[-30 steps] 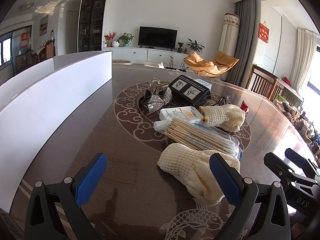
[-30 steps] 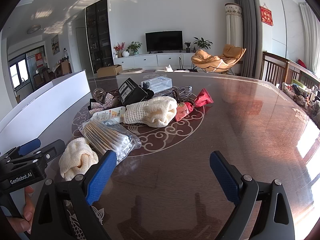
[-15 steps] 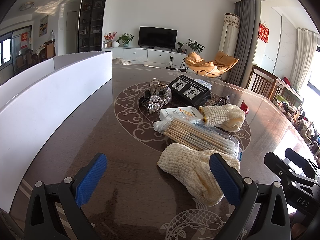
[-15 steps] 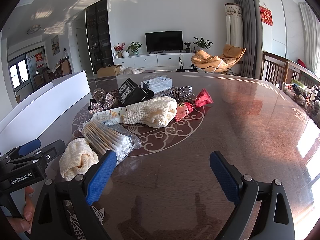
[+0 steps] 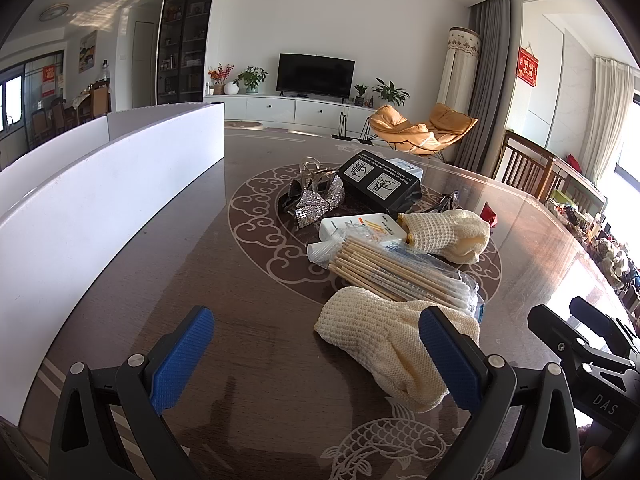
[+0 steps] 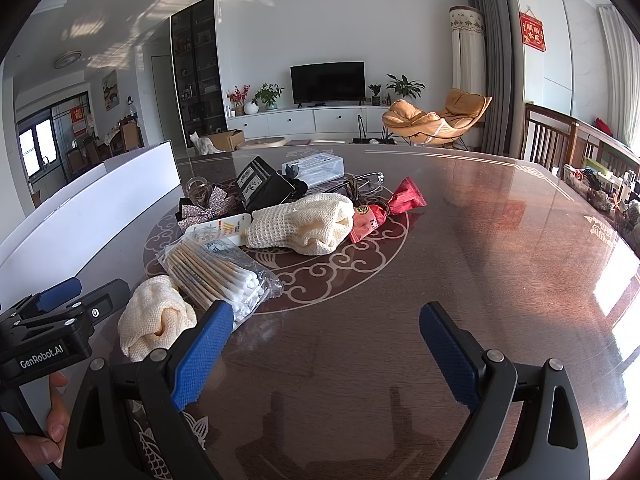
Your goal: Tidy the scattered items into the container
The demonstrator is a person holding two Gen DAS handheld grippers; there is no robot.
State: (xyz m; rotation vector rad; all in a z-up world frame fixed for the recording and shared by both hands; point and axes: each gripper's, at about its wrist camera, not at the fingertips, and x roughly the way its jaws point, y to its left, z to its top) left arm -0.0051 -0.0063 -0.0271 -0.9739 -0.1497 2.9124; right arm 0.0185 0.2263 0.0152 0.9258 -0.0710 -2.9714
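Showing both tools poised low over the counter (image 6: 500,248) ahead of any grasp: the left gripper (image 5: 316,356) has its blue pads spread wide and holds nothing, and the right gripper (image 6: 324,344) is likewise spread and empty. The scattered items lie heaped on the counter's central medallion, well apart from neither tool: the near knitted glove (image 5: 384,340) just ahead of the left gripper, the cotton swab pack (image 5: 404,276) touching it, a second knitted glove (image 6: 308,224), a sequin bow (image 5: 316,204), a black packet (image 5: 380,184) and a red wrapper (image 6: 384,208). The white container (image 5: 100,208) stands along the left, probably placed within the left gripper's reach. Its interior is hidden behind the wall, and items beneath the heap cannot be made out.
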